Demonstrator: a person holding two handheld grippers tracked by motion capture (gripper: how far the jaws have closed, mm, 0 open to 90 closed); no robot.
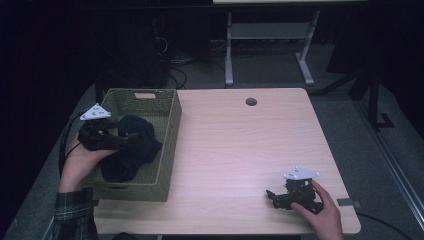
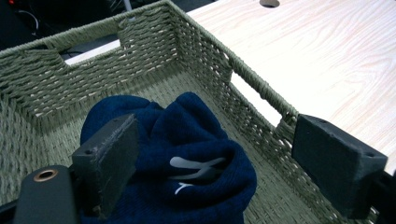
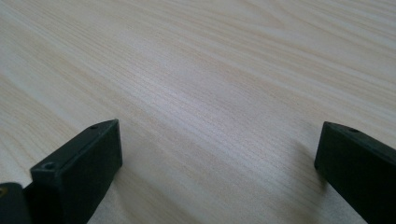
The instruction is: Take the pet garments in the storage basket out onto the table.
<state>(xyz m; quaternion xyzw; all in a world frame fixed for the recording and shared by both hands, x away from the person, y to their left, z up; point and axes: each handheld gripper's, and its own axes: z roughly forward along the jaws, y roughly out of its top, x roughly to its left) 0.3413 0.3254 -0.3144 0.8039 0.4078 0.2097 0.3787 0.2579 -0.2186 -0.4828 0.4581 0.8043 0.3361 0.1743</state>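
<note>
Left gripper (image 2: 215, 154) released over navy cloth (image 2: 187, 154) in basket (image 1: 170, 130) at 9 o'clock (right gripper (image 1: 280, 196) idle, released too), next prob close & lift.

left hand-held gripper (image 1: 131, 136) over dark cloth (image 1: 131, 150), woven basket (image 1: 172, 145)

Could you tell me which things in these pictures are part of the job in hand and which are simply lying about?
In the job:
- dark blue garment, lying in the basket
- woven green basket
- left tongs, open over the garment

Lying about:
- right tongs, open, resting on the bare table
- cable hole in the table
</note>
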